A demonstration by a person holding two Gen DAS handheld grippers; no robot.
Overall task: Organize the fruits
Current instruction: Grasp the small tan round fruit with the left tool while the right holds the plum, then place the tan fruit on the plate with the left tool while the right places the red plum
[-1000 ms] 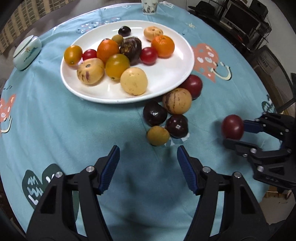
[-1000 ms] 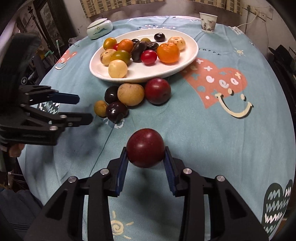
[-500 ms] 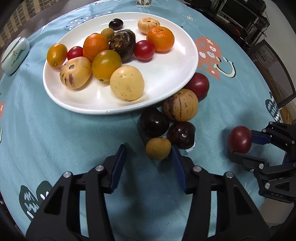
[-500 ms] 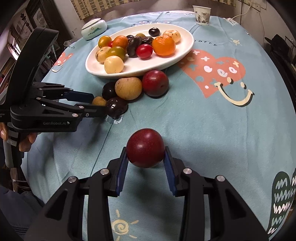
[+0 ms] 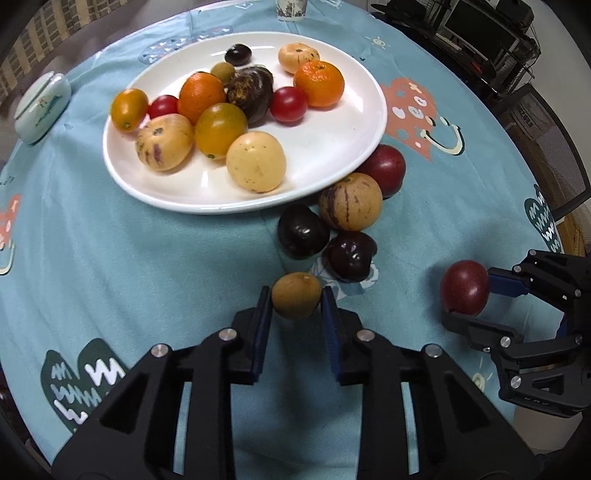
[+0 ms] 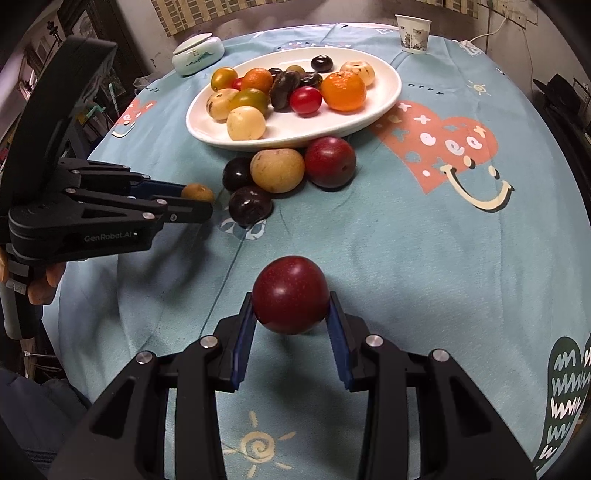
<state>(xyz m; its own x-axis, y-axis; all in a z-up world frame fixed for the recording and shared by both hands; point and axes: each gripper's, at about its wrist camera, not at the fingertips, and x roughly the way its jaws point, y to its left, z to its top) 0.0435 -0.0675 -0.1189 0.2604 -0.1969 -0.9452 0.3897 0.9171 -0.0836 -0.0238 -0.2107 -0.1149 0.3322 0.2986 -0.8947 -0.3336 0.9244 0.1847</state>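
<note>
A white plate (image 5: pixel 340 147) (image 6: pixel 384 96) holds several fruits: oranges, tomatoes, pale melons, dark ones. Beside its near rim lie a red plum (image 5: pixel 386 168) (image 6: pixel 330 162), a striped tan fruit (image 5: pixel 351 201) (image 6: pixel 277 170) and two dark plums (image 5: pixel 303 230) (image 5: pixel 351 254). My left gripper (image 5: pixel 296 301) (image 6: pixel 197 203) is shut on a small brown fruit (image 5: pixel 295 295) (image 6: pixel 197 192) on the cloth. My right gripper (image 6: pixel 291 299) (image 5: pixel 467 301) is shut on a dark red plum (image 6: pixel 291 293) (image 5: pixel 464 287), held just above the cloth.
A teal patterned cloth (image 5: pixel 147 280) covers the round table. A lidded ceramic jar (image 5: pixel 42 105) (image 6: pixel 197 55) sits at the far left, a paper cup (image 6: pixel 413 33) behind the plate. A chair and shelves (image 5: pixel 543 155) stand beyond the right edge. A hand (image 6: pixel 40 284) holds the left gripper.
My left gripper moved forward to the small brown fruit and shut on it. The right gripper stays shut on the red plum with little movement.
</note>
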